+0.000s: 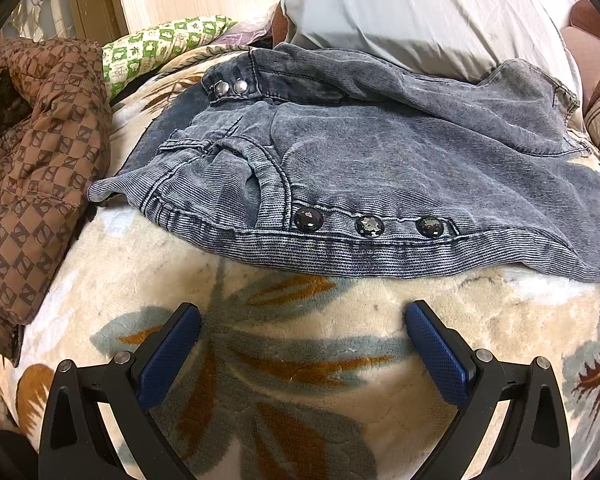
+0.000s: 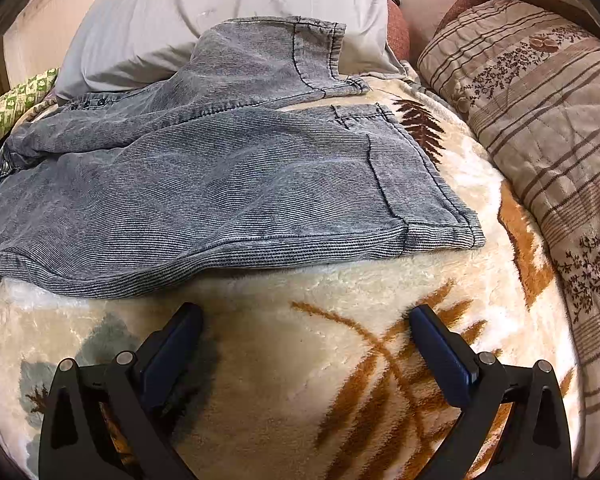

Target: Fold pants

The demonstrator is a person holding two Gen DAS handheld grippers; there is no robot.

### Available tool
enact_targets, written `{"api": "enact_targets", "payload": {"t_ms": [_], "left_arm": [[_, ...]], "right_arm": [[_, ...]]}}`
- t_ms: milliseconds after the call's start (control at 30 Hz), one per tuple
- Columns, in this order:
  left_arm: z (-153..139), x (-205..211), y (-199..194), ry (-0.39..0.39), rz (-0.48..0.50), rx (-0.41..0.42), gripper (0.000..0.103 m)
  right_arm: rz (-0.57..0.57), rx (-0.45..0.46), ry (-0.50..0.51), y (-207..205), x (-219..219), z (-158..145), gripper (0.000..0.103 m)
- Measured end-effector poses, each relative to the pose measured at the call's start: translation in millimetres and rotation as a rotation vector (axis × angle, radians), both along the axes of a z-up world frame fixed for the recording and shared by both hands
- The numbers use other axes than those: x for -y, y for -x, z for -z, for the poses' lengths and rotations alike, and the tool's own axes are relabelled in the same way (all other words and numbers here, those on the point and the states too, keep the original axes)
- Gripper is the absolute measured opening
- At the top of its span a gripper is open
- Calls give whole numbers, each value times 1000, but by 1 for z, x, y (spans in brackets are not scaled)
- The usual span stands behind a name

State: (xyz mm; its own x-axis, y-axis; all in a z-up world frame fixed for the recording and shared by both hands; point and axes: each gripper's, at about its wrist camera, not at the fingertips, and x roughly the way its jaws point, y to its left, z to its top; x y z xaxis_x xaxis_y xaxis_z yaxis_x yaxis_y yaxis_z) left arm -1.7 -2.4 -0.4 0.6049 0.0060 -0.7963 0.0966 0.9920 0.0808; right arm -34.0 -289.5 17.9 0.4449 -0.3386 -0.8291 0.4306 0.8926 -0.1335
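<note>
Grey-blue denim pants (image 1: 380, 160) lie spread on a cream floral blanket (image 1: 300, 340). In the left wrist view the waistband with three dark buttons (image 1: 370, 226) faces me. In the right wrist view the leg ends (image 2: 420, 184) lie to the right, one leg (image 2: 300, 52) resting up on a pillow. My left gripper (image 1: 302, 316) is open and empty, just short of the waistband edge. My right gripper (image 2: 306, 316) is open and empty over the blanket, just short of the near leg's edge.
A grey pillow (image 1: 420, 8) lies behind the pants. A brown patterned jacket (image 1: 32, 152) lies at the left, a green-and-white cloth (image 1: 160, 44) behind it. A striped brown quilt (image 2: 540, 120) lies along the right. The blanket (image 2: 340, 380) covers the bed.
</note>
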Motion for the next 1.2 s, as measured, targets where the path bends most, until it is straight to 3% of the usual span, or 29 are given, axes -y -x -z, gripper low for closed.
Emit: {"api": "enact_targets", "payload": {"t_ms": [500,967,1200], "left_arm": [[-1,-3,-1,17,11,-11,102],[-16,-8,4,56,41,-50,94],[-45,-9,-1,68,58,-34,93]], "right_arm": [[-49,-57,95,2,-21,-12,102],[-124,19,111,2,-51,-39,102],[-182,58,98,-4,-63,-58,102]]}}
